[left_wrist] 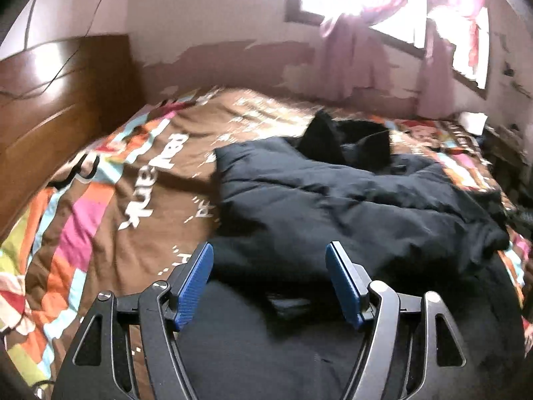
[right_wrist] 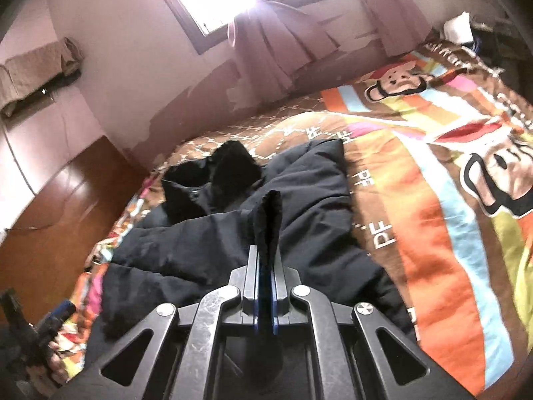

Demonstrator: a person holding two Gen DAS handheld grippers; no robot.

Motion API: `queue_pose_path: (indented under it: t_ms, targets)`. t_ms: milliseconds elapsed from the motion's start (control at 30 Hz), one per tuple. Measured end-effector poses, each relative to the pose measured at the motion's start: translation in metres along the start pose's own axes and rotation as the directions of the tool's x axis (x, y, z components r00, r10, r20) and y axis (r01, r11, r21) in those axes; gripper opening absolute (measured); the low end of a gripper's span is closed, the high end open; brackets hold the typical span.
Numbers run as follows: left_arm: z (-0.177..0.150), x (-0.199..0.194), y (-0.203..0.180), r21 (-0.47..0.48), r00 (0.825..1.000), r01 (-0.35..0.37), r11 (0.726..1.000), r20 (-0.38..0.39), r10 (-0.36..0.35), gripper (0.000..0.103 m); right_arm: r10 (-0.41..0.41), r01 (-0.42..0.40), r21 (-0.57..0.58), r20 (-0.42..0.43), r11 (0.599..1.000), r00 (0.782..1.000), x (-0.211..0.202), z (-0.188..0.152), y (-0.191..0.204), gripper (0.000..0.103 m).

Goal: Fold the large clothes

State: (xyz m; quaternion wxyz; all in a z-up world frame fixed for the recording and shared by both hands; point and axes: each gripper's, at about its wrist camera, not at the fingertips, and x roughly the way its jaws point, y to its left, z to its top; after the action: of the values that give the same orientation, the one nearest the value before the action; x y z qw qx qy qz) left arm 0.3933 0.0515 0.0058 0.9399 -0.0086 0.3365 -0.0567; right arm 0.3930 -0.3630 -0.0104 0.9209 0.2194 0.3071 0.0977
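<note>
A large dark navy padded jacket (left_wrist: 333, 200) lies spread on the bed, its black hood (left_wrist: 336, 140) toward the far wall. My left gripper (left_wrist: 269, 256) is open and empty, hovering over the jacket's near edge. In the right wrist view the jacket (right_wrist: 206, 250) lies below, and my right gripper (right_wrist: 266, 256) is shut on a fold of its dark fabric (right_wrist: 270, 220), which sticks up between the pads. The left gripper shows at the lower left of that view (right_wrist: 50, 320).
The bed carries a colourful striped cover with monkey prints (right_wrist: 449, 180) (left_wrist: 100, 206). A wooden headboard (left_wrist: 50, 100) stands on the left. Behind the bed are a peeling wall, a bright window and pink curtains (left_wrist: 353, 53). Clutter sits at the far right (left_wrist: 499, 146).
</note>
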Motion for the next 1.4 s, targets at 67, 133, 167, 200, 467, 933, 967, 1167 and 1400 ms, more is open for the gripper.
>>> queue_pose_path:
  t_ms: [67, 133, 167, 200, 467, 933, 967, 1167, 1400]
  targets:
    - [0.001, 0.014, 0.0, -0.014, 0.999, 0.011, 1.0, -0.038, -0.012, 0.064, -0.054, 0.053, -0.03, -0.056, 0.998, 0.997, 0.012, -0.006, 0.002, 0.005]
    - [0.005, 0.026, -0.005, -0.003, 0.998, 0.022, 1.0, -0.055, -0.022, 0.064, -0.122, 0.116, -0.057, -0.114, 0.992, 0.986, 0.028, -0.01, 0.003, 0.012]
    - [0.006, 0.03, -0.011, 0.012, 0.998, 0.031, 0.999, -0.063, -0.03, 0.064, -0.169, 0.162, -0.065, -0.135, 0.985, 0.976, 0.036, -0.013, 0.003, 0.014]
    - [0.009, 0.035, -0.015, 0.029, 0.997, 0.037, 0.999, -0.068, -0.035, 0.064, -0.195, 0.188, -0.066, -0.139, 0.98, 0.971, 0.037, -0.016, -0.001, 0.021]
    - [0.023, 0.068, -0.04, 0.082, 0.987, 0.136, 0.987, -0.102, -0.128, 0.064, -0.251, 0.248, -0.168, 0.003, 0.954, 0.968, 0.025, -0.002, 0.02, 0.058]
    - [0.001, 0.107, -0.062, 0.242, 0.977, 0.093, 0.966, -0.207, -0.042, 0.064, -0.181, 0.046, -0.471, -0.245, 0.881, 0.952, 0.103, -0.048, 0.082, 0.059]
    - [-0.002, 0.109, -0.063, 0.254, 0.977, 0.084, 0.964, -0.211, -0.029, 0.064, -0.192, 0.048, -0.482, -0.254, 0.875, 0.948, 0.106, -0.051, 0.081, 0.059]
    - [-0.012, 0.118, -0.065, 0.288, 0.977, 0.062, 0.956, -0.214, 0.001, 0.065, -0.193, 0.033, -0.479, -0.289, 0.877, 0.937, 0.117, -0.061, 0.073, 0.059]
    - [-0.014, 0.118, -0.062, 0.283, 0.98, 0.067, 0.957, -0.198, -0.01, 0.064, -0.205, 0.043, -0.499, -0.274, 0.866, 0.94, 0.12, -0.068, 0.074, 0.059]
